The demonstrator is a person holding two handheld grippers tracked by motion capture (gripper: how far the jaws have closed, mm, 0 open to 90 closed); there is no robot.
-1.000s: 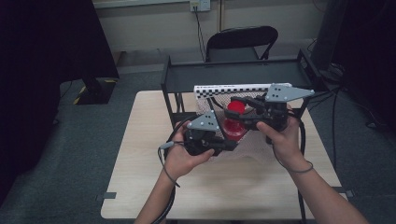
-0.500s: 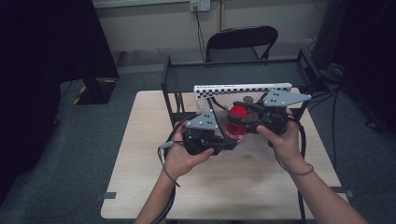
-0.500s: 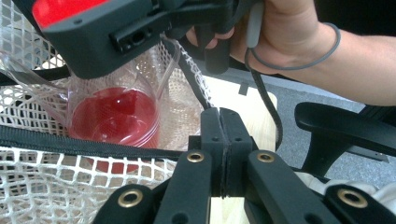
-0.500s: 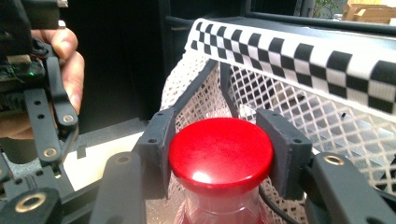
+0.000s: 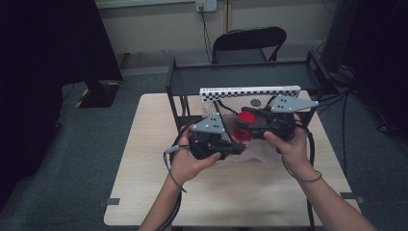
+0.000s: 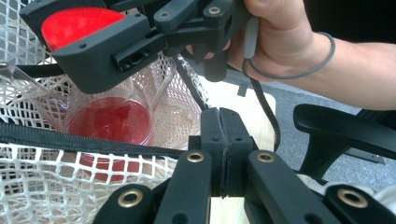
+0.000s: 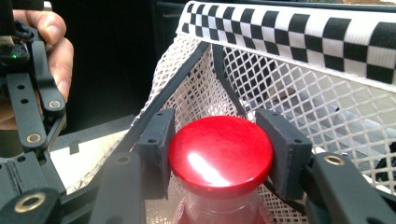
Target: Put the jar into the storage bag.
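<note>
With our right tongs (image 7: pixel 219 154) clamped on the red round lid (image 7: pixel 220 154) of a clear plastic jar (image 6: pixel 109 123) inside the white mesh bag (image 7: pixel 299 79), and our left tongs (image 6: pixel 225 135) pinched together on the bag's black zipper edge (image 6: pixel 93 145), a loosened pinch could, we judge, collapse the mouth and snag the jar.

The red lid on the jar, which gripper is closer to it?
Right. The right gripper clamps the red lid between its jaws; the left gripper is shut on the mesh bag beside the jar.
</note>
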